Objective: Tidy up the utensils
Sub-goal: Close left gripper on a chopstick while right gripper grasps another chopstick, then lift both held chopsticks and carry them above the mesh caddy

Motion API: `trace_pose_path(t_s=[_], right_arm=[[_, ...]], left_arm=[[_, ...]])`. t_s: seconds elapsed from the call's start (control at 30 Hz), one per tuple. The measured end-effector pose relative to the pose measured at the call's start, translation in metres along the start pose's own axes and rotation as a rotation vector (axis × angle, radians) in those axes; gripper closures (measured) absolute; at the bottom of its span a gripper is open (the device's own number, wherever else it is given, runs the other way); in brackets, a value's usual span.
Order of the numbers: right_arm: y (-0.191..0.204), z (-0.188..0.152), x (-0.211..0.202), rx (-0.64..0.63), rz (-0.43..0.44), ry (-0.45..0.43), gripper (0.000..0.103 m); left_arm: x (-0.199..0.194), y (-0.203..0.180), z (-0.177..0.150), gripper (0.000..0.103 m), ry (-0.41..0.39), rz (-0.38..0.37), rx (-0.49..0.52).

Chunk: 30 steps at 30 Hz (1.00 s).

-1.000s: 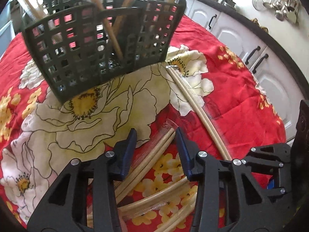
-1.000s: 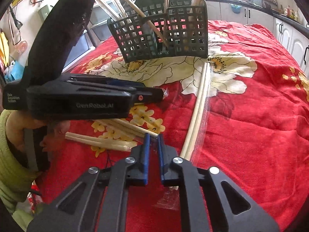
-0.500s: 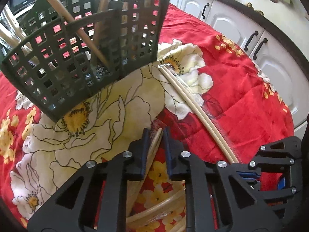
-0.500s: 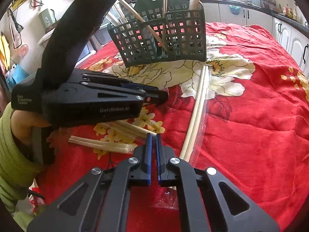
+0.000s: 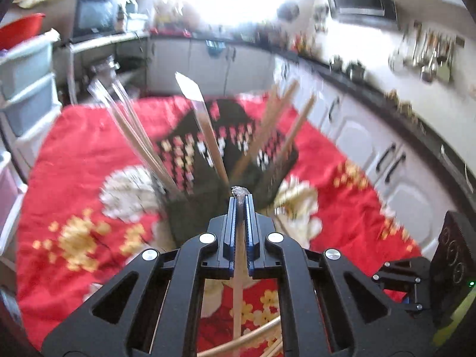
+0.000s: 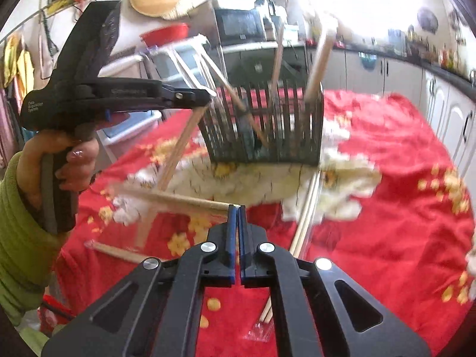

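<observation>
Chopsticks (image 6: 181, 145) hang steeply downward from left gripper (image 6: 205, 96) fingers.

Motion blur smears the dark basket (image 5: 238, 154) and the flowered cloth (image 5: 74, 154), so the basket's compartments cannot be told apart. The wrapped chopsticks (image 5: 238, 297) in the left wrist view run out of sight under the gripper frame.

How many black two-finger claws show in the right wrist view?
2: the right claw, bottom centre; the left claw, upper left, gripping wrapped pale wooden chopsticks.
</observation>
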State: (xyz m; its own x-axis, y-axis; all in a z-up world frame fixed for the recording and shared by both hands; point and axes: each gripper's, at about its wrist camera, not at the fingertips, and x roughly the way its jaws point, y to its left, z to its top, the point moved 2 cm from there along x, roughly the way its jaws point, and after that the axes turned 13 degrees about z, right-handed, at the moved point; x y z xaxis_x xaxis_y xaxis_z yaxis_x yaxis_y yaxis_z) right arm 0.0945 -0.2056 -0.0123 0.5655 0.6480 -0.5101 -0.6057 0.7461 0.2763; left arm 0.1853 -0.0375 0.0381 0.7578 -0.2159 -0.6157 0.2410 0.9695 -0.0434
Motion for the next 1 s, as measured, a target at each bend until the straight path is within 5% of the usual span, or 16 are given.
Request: trace_pose_path(t_s=[0.37, 1.0], right_arm=[[0.024, 0.054, -0.029, -0.150, -0.031, -0.149, 0.102], [0.049, 0.122, -0.058, -0.319, -0.078, -0.273, 0.102]], left_arm=[[-0.062, 0.021, 0.034, 0.101, -0.183, 0.027, -0.075], [-0.108, 0.034, 0.082, 0.101, -0.350, 0.063, -0.143]])
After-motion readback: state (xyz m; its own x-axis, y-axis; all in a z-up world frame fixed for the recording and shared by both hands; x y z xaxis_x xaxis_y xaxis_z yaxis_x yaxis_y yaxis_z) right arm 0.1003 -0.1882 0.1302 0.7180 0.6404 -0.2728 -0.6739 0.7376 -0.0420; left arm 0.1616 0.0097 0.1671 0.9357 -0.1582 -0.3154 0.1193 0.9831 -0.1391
